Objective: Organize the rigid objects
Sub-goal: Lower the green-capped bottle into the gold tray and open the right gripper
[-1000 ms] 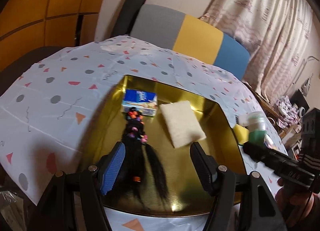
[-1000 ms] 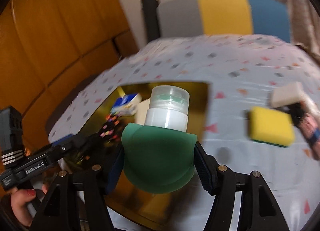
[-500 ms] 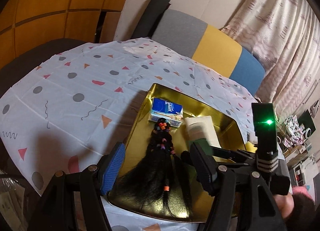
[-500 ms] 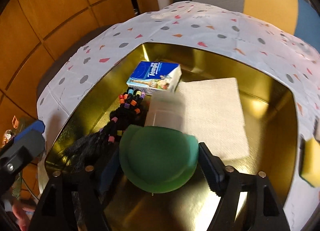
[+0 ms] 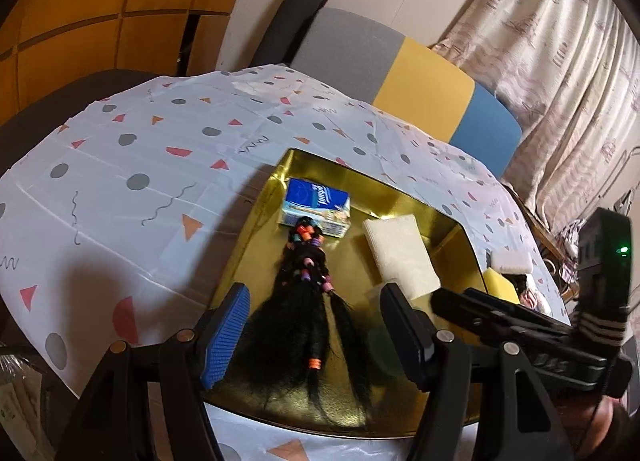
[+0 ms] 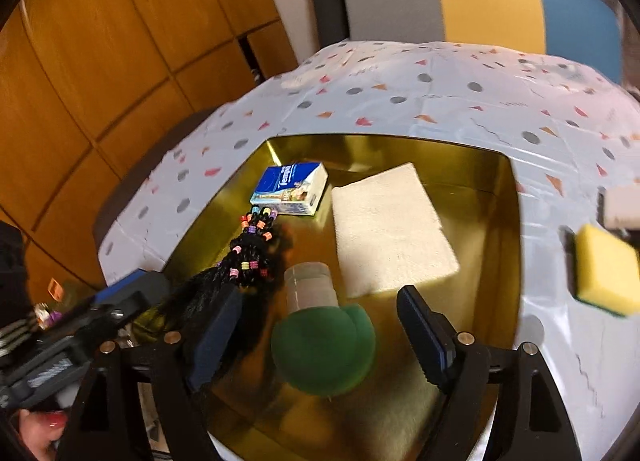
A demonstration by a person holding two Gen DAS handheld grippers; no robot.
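Observation:
A green squeeze bottle [image 6: 323,345] with a clear cap lies on its side in the gold tray [image 6: 496,261], between the fingers of my right gripper [image 6: 320,341], which is open and not touching it. The tray also holds a blue tissue pack [image 6: 290,188], a white cloth [image 6: 390,229] and a black braid with coloured beads [image 6: 244,261]. My left gripper [image 5: 316,333] is open and empty, hovering over the braid [image 5: 308,313] at the tray's near edge [image 5: 256,221]. The right gripper's finger hides most of the bottle in the left wrist view.
A yellow sponge [image 6: 606,273] and a white block [image 6: 622,207] lie on the patterned tablecloth [image 6: 400,101] right of the tray. A grey, yellow and blue chair back [image 5: 404,73] stands behind the table. Wooden panels are at the left, curtains at the right.
My right gripper carried the green bottle over the tray, lowered it, then opened; the bottle now lies free in the tray. My left gripper stayed open above the braid.

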